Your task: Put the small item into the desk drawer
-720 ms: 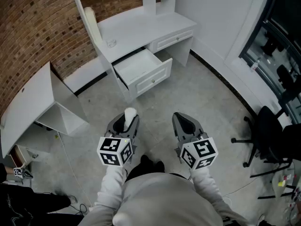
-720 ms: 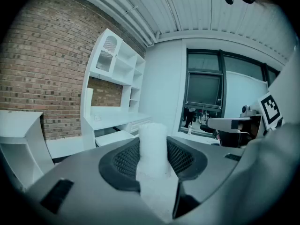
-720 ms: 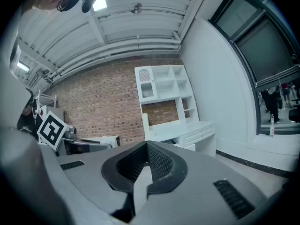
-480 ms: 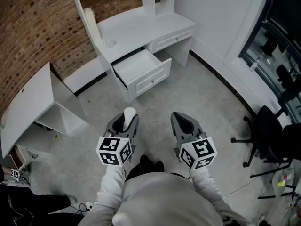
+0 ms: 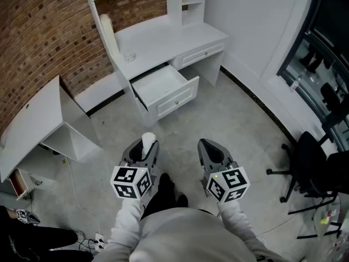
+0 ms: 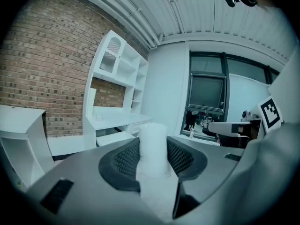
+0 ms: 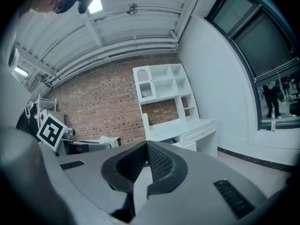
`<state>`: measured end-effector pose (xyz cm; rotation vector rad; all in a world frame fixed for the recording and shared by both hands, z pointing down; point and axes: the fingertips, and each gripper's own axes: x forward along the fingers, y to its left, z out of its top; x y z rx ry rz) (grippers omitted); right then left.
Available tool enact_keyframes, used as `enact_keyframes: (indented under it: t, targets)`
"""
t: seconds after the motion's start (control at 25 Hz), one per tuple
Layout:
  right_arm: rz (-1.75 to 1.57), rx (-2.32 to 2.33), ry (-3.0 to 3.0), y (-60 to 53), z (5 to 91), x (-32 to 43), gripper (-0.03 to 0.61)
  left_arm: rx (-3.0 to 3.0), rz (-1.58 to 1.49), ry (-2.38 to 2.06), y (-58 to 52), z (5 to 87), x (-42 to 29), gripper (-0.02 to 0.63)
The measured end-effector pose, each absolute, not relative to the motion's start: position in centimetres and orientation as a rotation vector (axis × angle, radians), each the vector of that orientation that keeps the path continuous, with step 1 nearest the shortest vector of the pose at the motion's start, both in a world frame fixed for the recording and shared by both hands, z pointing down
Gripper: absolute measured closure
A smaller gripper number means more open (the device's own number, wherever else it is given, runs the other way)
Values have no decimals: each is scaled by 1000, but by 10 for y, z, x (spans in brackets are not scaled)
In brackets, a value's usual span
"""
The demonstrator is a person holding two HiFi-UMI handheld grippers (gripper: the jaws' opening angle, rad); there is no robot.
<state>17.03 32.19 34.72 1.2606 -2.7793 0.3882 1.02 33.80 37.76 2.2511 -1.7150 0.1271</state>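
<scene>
My left gripper (image 5: 145, 148) is shut on a small white cylinder (image 5: 147, 141) that sticks up between its jaws; in the left gripper view the white cylinder (image 6: 153, 146) fills the gap between the black pads. My right gripper (image 5: 209, 149) is shut and holds nothing, its jaw tips meeting in the right gripper view (image 7: 146, 145). Both are held low over the grey floor, well short of the white desk (image 5: 163, 37). The desk's left drawer (image 5: 163, 87) stands pulled out and looks bare inside.
A tipped white cabinet (image 5: 49, 119) lies at the left by the brick wall. A black office chair (image 5: 308, 165) stands at the right near the windows. A small clear item (image 5: 130, 55) sits on the desk top. Cables trail on the floor at lower left.
The view has shifted slightly: the desk and drawer now sit a little farther up the frame, and both grippers sit lower. The grips are unchanged.
</scene>
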Motion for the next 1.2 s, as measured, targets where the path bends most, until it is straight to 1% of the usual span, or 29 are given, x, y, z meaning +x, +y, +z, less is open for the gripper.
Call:
enact_keyframes:
  t: [0.48,1.2]
  targets:
    - [440,1310,-2755,248,357,154,551,2228,80,-1757,258,376,-30,433]
    - [424,1337,-2715,70,360,53,551,2252,9,-1704,76,380,-127,432]
